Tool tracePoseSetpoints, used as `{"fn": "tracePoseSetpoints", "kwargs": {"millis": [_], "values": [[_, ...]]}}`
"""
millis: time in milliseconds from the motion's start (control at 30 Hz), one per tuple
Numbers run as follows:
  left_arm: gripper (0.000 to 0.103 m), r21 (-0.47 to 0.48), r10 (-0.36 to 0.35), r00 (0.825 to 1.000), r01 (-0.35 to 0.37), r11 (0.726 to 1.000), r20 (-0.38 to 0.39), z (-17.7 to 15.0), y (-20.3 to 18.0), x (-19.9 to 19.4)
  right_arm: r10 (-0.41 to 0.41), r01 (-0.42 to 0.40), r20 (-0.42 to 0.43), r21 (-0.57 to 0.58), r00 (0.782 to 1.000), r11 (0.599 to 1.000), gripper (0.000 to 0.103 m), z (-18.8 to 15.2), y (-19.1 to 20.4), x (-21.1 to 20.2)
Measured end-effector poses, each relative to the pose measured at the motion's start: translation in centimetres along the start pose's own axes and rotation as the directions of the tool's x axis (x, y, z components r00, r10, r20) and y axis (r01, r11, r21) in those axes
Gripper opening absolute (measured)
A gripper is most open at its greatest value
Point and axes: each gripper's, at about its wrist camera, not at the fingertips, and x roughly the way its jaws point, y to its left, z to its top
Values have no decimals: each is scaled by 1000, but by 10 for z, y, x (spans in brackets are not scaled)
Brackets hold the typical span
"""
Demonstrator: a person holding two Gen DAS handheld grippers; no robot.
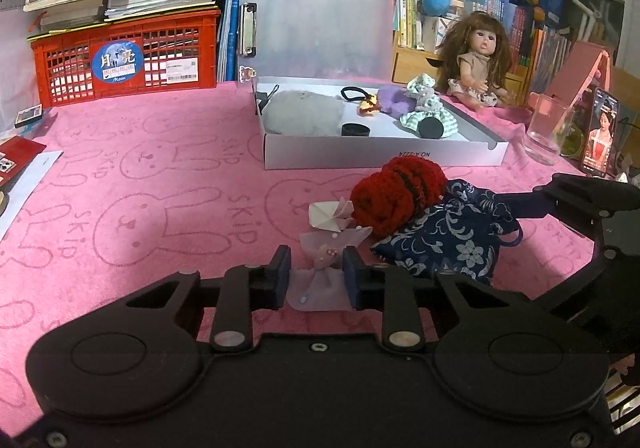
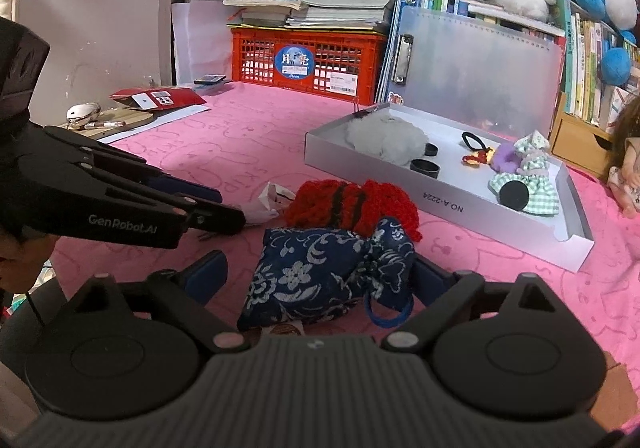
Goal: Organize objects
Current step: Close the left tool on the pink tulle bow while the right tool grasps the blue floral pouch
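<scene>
Nearest, left gripper (image 1: 316, 274): jaws closed on a pale pink bow (image 1: 320, 268) that lies on the pink cloth (image 1: 140, 208). Right gripper (image 2: 316, 280): jaws wide apart on either side of a blue flowered pouch (image 2: 324, 268), the pads not seen pressing it; the pouch's blue cord loop hangs at its near right corner. Touching the pouch on its far side, a red knitted piece (image 2: 348, 204) with a dark band; just left of it, a small white folded paper item (image 1: 326, 218). Beyond, a shallow white box (image 1: 380, 156) with its clear lid (image 1: 316, 24) standing up behind. Contents: grey fluffy item at left; two short black rings; black hair tie with a gold charm; purple fluffy piece; green checked doll dress with a black disc resting on it. Box centre floor bare. Open cloth lies wide to the left of the box, up to a red crate (image 1: 124, 60) stacked with books. Right of the box: a doll (image 1: 478, 56), a clear glass (image 1: 546, 132), a phone (image 1: 600, 132).
</scene>
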Motion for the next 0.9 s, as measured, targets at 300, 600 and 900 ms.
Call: {"fn": "tracePoseSetpoints", "kwargs": {"millis": [300, 600, 900], "values": [[29, -1, 0, 1000, 0, 1000, -1, 1, -1, 1, -24, 25, -42, 22, 999, 999, 91, -4, -4, 6], [32, -13, -13, 1000, 13, 1000, -4, 4, -1, 7, -31, 31, -39, 14, 999, 999, 87, -5, -2, 8], [22, -14, -39, 999, 39, 999, -15, 5, -5, 14, -22, 23, -30, 23, 999, 999, 76, -5, -3, 3]]}}
